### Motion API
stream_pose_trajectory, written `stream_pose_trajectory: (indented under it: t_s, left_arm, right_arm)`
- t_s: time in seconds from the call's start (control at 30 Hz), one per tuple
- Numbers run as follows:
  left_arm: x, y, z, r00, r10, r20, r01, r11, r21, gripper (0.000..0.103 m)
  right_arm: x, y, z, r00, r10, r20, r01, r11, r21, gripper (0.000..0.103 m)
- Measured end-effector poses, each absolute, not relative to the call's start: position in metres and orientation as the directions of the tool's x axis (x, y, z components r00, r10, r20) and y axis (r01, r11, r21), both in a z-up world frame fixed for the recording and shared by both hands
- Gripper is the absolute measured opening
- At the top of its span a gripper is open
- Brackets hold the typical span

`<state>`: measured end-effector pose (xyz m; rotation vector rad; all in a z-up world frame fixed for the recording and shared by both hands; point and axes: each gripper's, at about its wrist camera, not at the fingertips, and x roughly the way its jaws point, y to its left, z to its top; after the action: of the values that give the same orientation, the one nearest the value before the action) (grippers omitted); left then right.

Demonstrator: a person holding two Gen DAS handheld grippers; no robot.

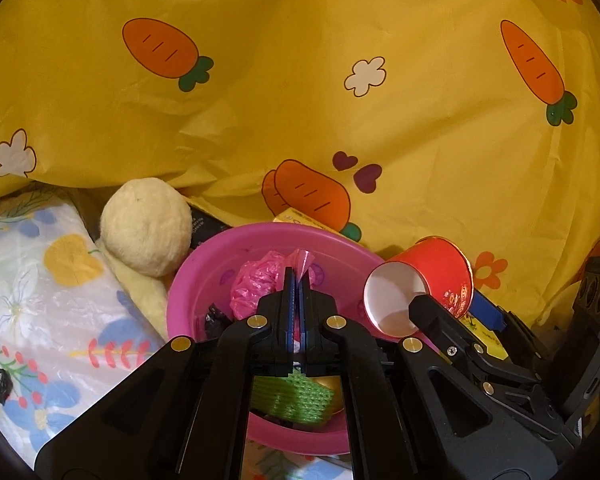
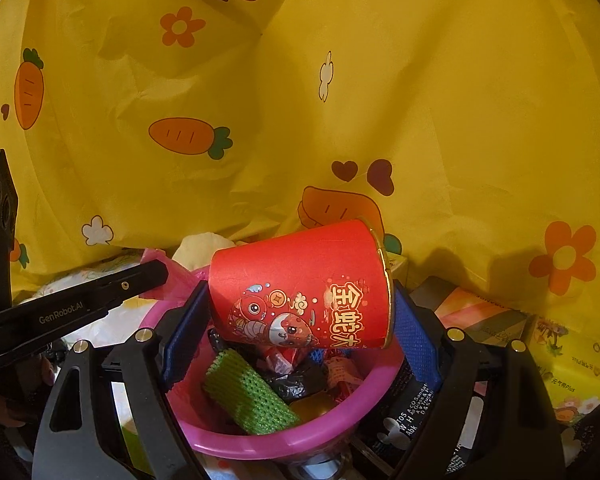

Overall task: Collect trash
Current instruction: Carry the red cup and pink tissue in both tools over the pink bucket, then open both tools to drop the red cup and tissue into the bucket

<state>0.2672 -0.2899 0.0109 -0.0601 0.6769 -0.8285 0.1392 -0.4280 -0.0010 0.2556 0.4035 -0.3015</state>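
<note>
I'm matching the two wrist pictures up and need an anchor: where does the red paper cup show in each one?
Left wrist: the red paper cup is at lower right, tilted, white mouth toward the camera, the right gripper clamped on it.
Right wrist: the cup fills the lower centre on its side, printed side showing, held between the jaws.
Shared landmark: the pink basin beneath it.

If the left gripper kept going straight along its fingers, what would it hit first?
Probably the far wall of the pink basin; the left gripper already pinches the pink plastic bag over it. Depth unclear.
</note>
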Motion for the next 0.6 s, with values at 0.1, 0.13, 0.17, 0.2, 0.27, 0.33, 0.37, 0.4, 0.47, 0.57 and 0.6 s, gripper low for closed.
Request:
stream_pose_trajectory:
  t_s: [0.1, 0.13, 0.17, 0.2, 0.27, 0.33, 0.37, 0.4, 0.47, 0.57, 0.6]
  left_arm:
    - [0.271, -0.281, 0.009, 0.489, -0.697, -0.524, 0.639, 0.695, -0.328, 0.058]
    - [0.271, -0.277, 0.009, 0.503, -0.698, -0.509, 0.631, 0.699, -0.336, 0.074]
    - [0.27, -0.271, 0.011, 0.522, -0.697, -0.492, 0.624, 0.705, -0.337, 0.078]
    - [0.269, -0.267, 0.012, 0.533, -0.693, -0.485, 0.618, 0.711, -0.336, 0.079]
    - [0.268, -0.258, 0.014, 0.557, -0.678, -0.48, 0.6, 0.728, -0.332, 0.086]
    - [0.266, -0.248, 0.017, 0.586, -0.661, -0.468, 0.582, 0.746, -0.324, 0.09]
    - [0.265, -0.243, 0.018, 0.598, -0.654, -0.463, 0.575, 0.752, -0.321, 0.092]
    - [0.264, -0.239, 0.019, 0.606, -0.649, -0.46, 0.569, 0.758, -0.319, 0.093]
    - [0.262, -0.23, 0.02, 0.628, -0.629, -0.457, 0.552, 0.775, -0.308, 0.095]
    - [0.256, -0.219, 0.021, 0.664, -0.597, -0.451, 0.53, 0.801, -0.279, 0.096]
    - [0.254, -0.215, 0.022, 0.674, -0.586, -0.451, 0.522, 0.809, -0.27, 0.096]
  right_arm:
    - [0.144, -0.428, -0.003, 0.876, -0.231, -0.424, 0.333, 0.925, 0.182, 0.083]
    - [0.145, -0.428, -0.004, 0.875, -0.228, -0.426, 0.331, 0.925, 0.185, 0.083]
    - [0.146, -0.429, -0.005, 0.875, -0.226, -0.428, 0.33, 0.925, 0.186, 0.083]
    - [0.147, -0.429, -0.006, 0.874, -0.225, -0.43, 0.33, 0.926, 0.186, 0.083]
    - [0.15, -0.429, -0.007, 0.876, -0.218, -0.43, 0.324, 0.927, 0.189, 0.083]
    - [0.152, -0.428, -0.008, 0.878, -0.208, -0.431, 0.315, 0.93, 0.191, 0.084]
    - [0.154, -0.428, -0.008, 0.877, -0.203, -0.436, 0.312, 0.93, 0.193, 0.086]
    - [0.155, -0.428, -0.009, 0.875, -0.2, -0.44, 0.312, 0.93, 0.197, 0.087]
    - [0.154, -0.428, -0.009, 0.875, -0.202, -0.439, 0.314, 0.928, 0.198, 0.087]
    - [0.149, -0.424, -0.007, 0.877, -0.215, -0.429, 0.322, 0.927, 0.193, 0.087]
    - [0.147, -0.422, -0.006, 0.876, -0.225, -0.427, 0.329, 0.926, 0.186, 0.087]
